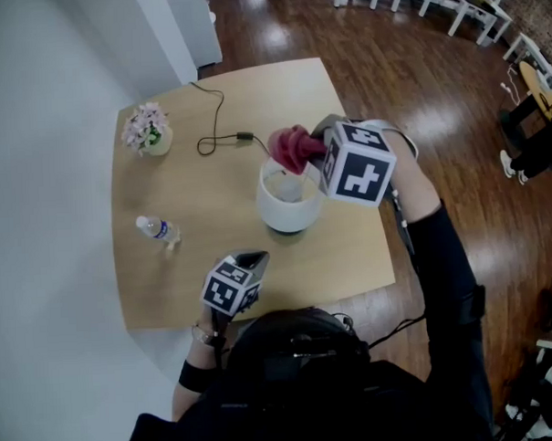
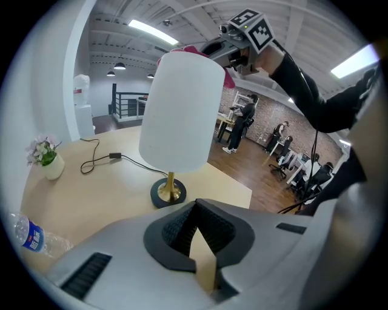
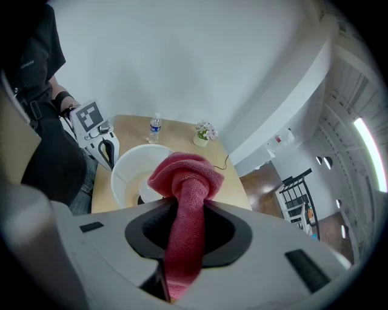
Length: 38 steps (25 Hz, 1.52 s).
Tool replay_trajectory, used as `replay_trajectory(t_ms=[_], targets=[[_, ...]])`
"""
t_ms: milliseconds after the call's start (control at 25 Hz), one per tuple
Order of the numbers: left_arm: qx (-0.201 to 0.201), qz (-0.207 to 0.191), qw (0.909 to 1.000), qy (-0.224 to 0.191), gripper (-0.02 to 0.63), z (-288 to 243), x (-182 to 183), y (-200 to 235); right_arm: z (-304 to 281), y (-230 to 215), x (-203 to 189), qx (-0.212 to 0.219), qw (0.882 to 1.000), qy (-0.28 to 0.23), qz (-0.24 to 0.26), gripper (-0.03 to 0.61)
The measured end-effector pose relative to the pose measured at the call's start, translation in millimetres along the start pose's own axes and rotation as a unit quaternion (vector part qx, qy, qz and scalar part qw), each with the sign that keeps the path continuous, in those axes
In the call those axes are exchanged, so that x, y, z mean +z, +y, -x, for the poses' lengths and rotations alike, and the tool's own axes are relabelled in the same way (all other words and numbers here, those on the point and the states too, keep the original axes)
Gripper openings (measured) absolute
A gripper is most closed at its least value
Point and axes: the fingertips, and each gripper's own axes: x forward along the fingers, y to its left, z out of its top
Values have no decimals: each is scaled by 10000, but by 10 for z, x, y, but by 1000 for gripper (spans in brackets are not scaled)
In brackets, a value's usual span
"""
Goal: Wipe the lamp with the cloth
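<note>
Right gripper (image 3: 189, 209): clamped on red cloth (image 3: 185, 178), bunched end at top rim of white lamp (image 1: 285, 210) shade, mid-table (image 1: 215, 282). Left gripper (image 2: 195, 209): tips pressed together, empty, aimed at lamp, well apart from it.

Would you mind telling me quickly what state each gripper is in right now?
Left gripper: closed, nothing between its jaws.
Right gripper: closed on the red cloth.

Bench (image 1: 161, 298) lies bare along its near edge; lamp (image 1: 289, 205) blocks the middle; bottle (image 1: 158, 229), flower pot (image 1: 149, 131) and cord (image 1: 218, 117) clutter the left.
</note>
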Motion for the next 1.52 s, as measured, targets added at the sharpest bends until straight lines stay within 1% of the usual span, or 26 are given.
replay_trajectory(t_ms=[240, 520, 680, 840, 960, 1160, 1320, 1440, 1520], targets=[[-213, -194, 9996, 67, -5, -84, 7, -70, 87, 139, -226, -35, 9995, 144, -273, 104], [-430, -408, 9982, 120, -5, -127, 11, -202, 253, 462, -255, 88, 9991, 71, -403, 104], [-517, -479, 9975, 102, -5, -118, 15, -231, 321, 605, -142, 106, 9995, 54, -281, 104], [-545, -519, 9971, 117, -5, -85, -20, -195, 337, 735, -12, 150, 9995, 2, -280, 104], [-561, -525, 9970, 83, -5, -46, -37, -157, 342, 843, 157, 220, 9994, -106, -237, 104], [-518, -466, 9976, 48, -5, 44, -103, -37, 237, 946, 518, 244, 9995, -221, -13, 104], [-434, -392, 9983, 25, -5, 129, -180, 66, 122, 824, 697, 62, 9998, -122, 137, 104], [-372, -302, 9989, 10, -5, 193, -240, 150, 55, 642, 842, -109, 9998, -73, 171, 104], [-335, -252, 9991, -1, -5, 227, -271, 212, -34, 491, 855, -227, 9996, 47, 133, 104]])
